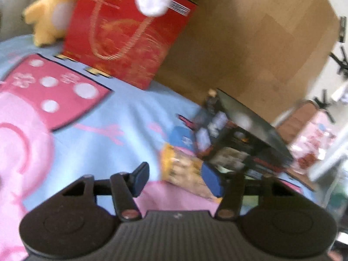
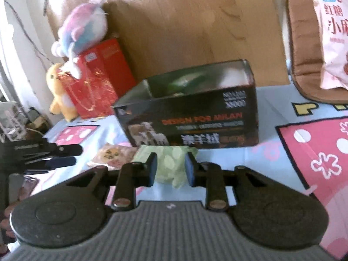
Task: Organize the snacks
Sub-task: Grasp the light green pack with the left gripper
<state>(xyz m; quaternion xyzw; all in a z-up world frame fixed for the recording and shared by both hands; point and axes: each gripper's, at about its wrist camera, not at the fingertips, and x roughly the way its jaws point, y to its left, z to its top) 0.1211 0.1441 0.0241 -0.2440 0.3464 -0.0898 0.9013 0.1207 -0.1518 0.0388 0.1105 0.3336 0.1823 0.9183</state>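
**Now the green packet sits between the right jaws**

Leftmost, the left gripper (image 1: 176, 177) hangs spread wide above a crinkly yellow snack bag (image 1: 184, 171) on the soft cartoon bedspread (image 1: 121, 117). Further right, the right gripper (image 2: 170, 169) brackets a puffy pale-green packet (image 2: 167, 165), jaws apart, seemingly not yet pinching. Behind stands the open black cardboard box (image 2: 195, 121). I'd worry slick film slips out, or a hard squeeze crushes the contents.

A black box (image 2: 191, 126) printed with orange and white lettering is seen on a light blue cloth (image 2: 271, 117) patterned with pink panels and white dots. Just before the box, a pale green packet (image 2: 168, 165) with lighter spots is shown. Behind the box, a red bag (image 2: 91, 93) with gold ornament is flanked by a yellow plush (image 2: 57, 95).
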